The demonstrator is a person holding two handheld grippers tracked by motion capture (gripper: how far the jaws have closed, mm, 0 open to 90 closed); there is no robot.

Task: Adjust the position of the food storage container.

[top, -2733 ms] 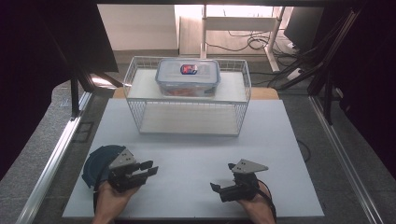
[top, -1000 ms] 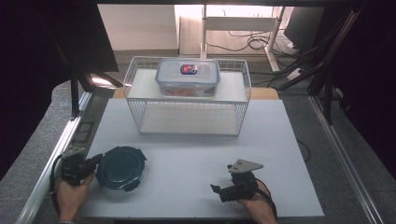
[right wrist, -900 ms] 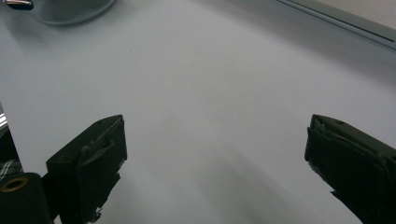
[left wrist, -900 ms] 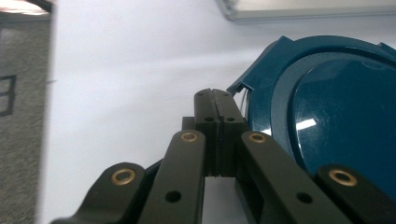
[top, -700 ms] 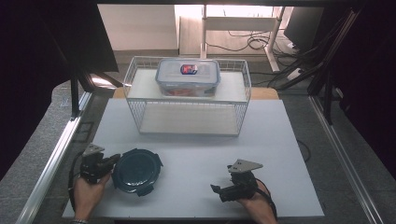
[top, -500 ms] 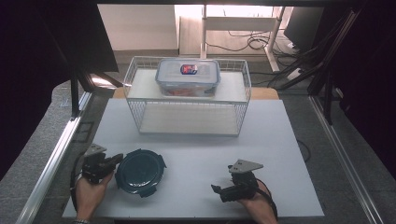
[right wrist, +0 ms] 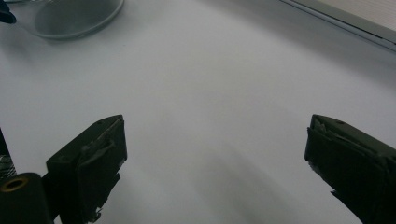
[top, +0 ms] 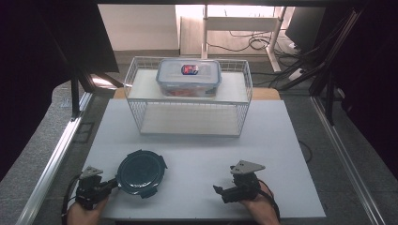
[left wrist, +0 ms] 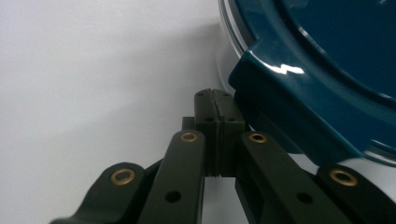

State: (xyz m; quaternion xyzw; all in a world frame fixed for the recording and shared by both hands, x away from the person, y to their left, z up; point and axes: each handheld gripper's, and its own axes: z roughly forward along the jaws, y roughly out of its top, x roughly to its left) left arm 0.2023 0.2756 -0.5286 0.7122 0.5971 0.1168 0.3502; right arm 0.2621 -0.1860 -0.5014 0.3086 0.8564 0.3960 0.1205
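White tabletop, wire basket at far edge; my left claw pinched closed beside the teal round container near the front-left corner, right claw idle, open; probably mid-push, next needs steady nudging.

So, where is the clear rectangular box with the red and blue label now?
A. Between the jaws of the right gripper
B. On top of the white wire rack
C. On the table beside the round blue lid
B: the clear box sits on the top shelf of the wire rack, far from the round blue lid and the right gripper.
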